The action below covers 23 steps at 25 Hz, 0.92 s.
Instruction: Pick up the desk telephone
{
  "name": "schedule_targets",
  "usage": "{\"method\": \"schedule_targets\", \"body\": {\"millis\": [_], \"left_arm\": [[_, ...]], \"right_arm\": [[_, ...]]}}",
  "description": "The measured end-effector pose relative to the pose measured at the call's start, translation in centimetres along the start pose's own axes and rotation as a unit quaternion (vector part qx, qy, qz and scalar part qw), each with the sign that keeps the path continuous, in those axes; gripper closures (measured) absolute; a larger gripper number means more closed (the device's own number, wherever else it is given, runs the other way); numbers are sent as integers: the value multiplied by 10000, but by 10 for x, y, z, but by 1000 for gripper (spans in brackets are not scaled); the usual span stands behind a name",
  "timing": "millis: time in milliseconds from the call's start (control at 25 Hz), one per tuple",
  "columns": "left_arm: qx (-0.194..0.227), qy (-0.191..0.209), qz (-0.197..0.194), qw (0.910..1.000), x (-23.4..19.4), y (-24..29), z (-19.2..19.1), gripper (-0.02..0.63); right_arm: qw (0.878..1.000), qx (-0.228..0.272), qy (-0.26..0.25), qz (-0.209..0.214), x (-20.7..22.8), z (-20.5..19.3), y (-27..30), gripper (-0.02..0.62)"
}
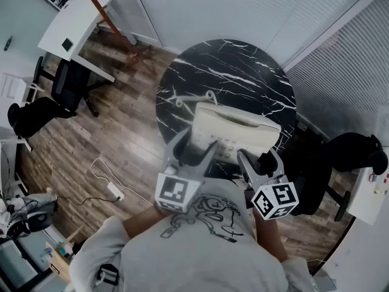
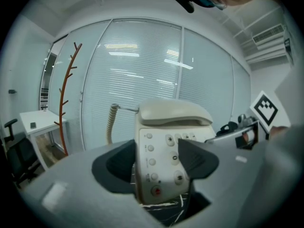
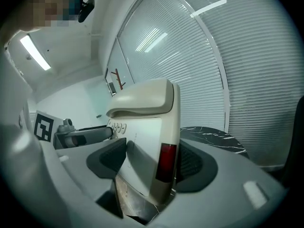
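Observation:
The cream desk telephone (image 1: pixel 234 126) hangs tilted above the round black marble table (image 1: pixel 243 66), handset on its cradle. My left gripper (image 1: pixel 191 149) is shut on the phone's left edge. In the left gripper view one pad lies over the keypad of the telephone (image 2: pixel 166 146) and the other sits behind its side, so the left gripper (image 2: pixel 159 163) clamps it. My right gripper (image 1: pixel 258 163) is shut on the right edge. There the right gripper (image 3: pixel 152 163) pinches the telephone (image 3: pixel 147 122) by its red side panel. The coiled cord (image 2: pixel 110 122) hangs at the phone's left.
A wooden coat rack (image 1: pixel 103 11) and a white desk (image 1: pixel 73 26) stand at the far left, with a black office chair (image 1: pixel 61 90) beside them. A power strip (image 1: pixel 114 192) lies on the wood floor. Another dark chair (image 1: pixel 340 157) stands right of the table. Blinds cover the windows.

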<state>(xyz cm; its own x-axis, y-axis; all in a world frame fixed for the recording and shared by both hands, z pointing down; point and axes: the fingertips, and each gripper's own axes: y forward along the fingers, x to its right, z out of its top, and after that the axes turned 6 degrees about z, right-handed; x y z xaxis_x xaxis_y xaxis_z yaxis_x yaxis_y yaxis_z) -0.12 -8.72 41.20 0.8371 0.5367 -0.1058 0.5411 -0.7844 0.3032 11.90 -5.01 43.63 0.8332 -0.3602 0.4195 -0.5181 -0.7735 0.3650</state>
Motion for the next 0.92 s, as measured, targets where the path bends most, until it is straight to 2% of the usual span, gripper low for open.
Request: {"method": "schedule_targets", "body": {"millis": [920], "left_arm": [[-1, -136, -19, 9999, -3, -1, 3, 330]], "right_arm": [[10000, 51, 28, -29, -3, 4, 2, 273]]}}
